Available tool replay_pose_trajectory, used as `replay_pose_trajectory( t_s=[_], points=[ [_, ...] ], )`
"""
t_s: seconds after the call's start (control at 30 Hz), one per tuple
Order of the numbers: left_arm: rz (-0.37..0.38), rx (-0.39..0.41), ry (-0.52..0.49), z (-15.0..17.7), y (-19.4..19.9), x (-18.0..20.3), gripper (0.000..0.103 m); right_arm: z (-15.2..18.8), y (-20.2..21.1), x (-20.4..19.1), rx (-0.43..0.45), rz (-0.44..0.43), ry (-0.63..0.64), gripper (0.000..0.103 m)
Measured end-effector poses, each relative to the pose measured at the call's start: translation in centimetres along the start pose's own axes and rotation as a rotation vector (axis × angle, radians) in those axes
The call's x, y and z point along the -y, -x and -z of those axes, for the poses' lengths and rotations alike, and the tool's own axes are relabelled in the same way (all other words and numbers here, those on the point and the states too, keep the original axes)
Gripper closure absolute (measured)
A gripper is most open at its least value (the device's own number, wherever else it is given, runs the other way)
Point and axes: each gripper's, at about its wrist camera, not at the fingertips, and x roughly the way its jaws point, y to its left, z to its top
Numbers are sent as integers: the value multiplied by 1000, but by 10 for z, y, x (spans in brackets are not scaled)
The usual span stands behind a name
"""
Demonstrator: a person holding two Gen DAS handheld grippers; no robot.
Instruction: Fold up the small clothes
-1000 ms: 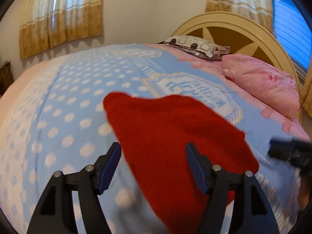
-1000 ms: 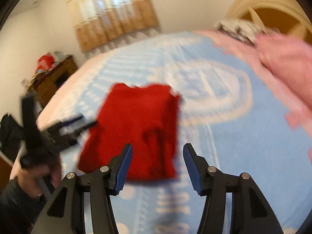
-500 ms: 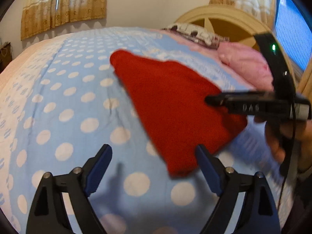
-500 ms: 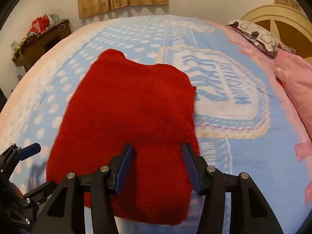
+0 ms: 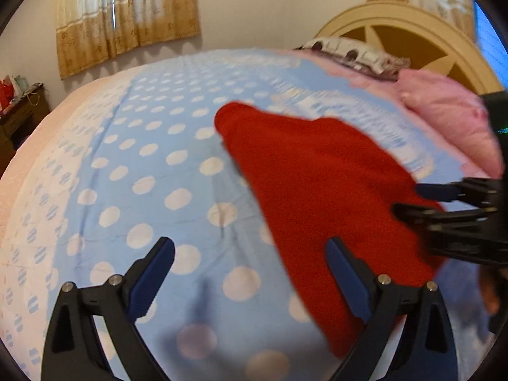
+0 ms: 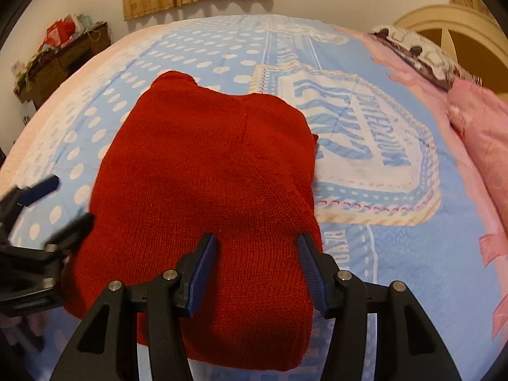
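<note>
The left wrist view shows, at the far left, a dark wooden cabinet by the wall with some red things on top, and above it a yellow curtain hangs on the window. Below lies the bed with a light blue cover with white dots. The left gripper is low in this picture with its jaws wide apart and nothing between them; the left finger is over the bare cover and the right finger is over the edge of the red sweater. The sweater lies folded and flat on the cover, to the right of the middle. At the right edge the right gripper comes in from the side over the sweater, somewhat blurred. Behind it a pink pillow lies at the cream headboard. In the right wrist view, the left gripper appears blurred at the left edge, beside the sweater, with its jaws apart. The sweater fills the middle of the picture, a neat rounded block on the bed. The right gripper is just above the near part of the sweater, its jaws open to a medium width and holding nothing. To the right are a large printed emblem on the cover and the pink pillow.
</note>
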Motion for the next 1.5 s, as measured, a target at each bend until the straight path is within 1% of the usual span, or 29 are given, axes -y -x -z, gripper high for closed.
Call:
replay_pose_trajectory(
  t_s=[0.07,0.13,0.17,0.2,0.27,0.3,0.33,0.37,0.43,0.5,0.57,0.6,0.63,0.7,0.8,0.9,0.93,1.03,1.1,1.17,1.2,1.27,1.3,1.37,1.43,1.5],
  points=[
    [10,-7,23,5,-7,-3,3,0,3,0,0,5,6,49],
    [19,-4,43,7,-6,-6,3,-3,13,-3,19,12,1,49],
    [18,-3,43,7,-5,-5,3,-6,20,-5,43,14,-7,48],
    [18,0,43,6,-4,-5,4,-11,33,-9,93,15,-12,48],
    [15,5,37,6,-3,-4,4,-20,47,-20,150,21,12,48],
    [19,6,38,7,-3,-3,4,-26,52,-30,174,8,36,48],
    [24,5,42,7,-3,-3,4,-31,52,-40,178,-22,67,48],
    [27,4,45,7,-3,-4,4,-36,47,-51,164,-48,100,48],
    [33,3,51,7,-3,-4,4,-42,34,-65,134,-68,124,48],
    [34,3,52,7,-3,-4,4,-45,11,-74,72,-67,148,48],
    [37,3,54,7,-3,-5,4,-45,-12,-70,29,-12,136,48],
    [38,2,57,7,-2,-5,4,-43,-20,-63,10,-18,112,45],
    [45,3,59,7,-2,-5,4,-42,-23,-54,3,-37,78,36],
    [53,5,60,7,-2,-5,4,-42,-30,-32,-8,-104,-19,34],
    [73,6,64,8,-1,-4,4,-44,-30,-23,-9,-116,-40,34],
    [85,7,69,9,8,-3,4,-38,-11,-20,34,-110,-49,35],
    [96,16,70,10,13,-4,4,-35,-4,-22,53,-110,-43,41],
    [139,31,75,13,25,-2,4,-21,6,-17,64,-130,-32,45],
    [180,26,69,16,24,3,4,-9,5,-14,59,-88,-12,50],
    [192,0,40,19,17,12,4,-2,-3,-11,57,-49,18,51],
    [196,-6,33,21,13,16,4,-1,-5,-9,67,-51,16,51],
    [206,-24,33,24,8,18,3,-2,-5,-4,69,-73,-6,50],
    [215,-24,48,23,9,16,3,-2,-3,-3,71,-85,-7,50],
    [224,-13,72,20,15,11,3,-3,4,-1,85,-123,6,49],
    [223,1,76,19,19,10,4,-4,12,6,100,-173,-14,49],
    [219,11,81,17,21,9,4,-7,19,13,121,-200,-43,49]
  ],
)
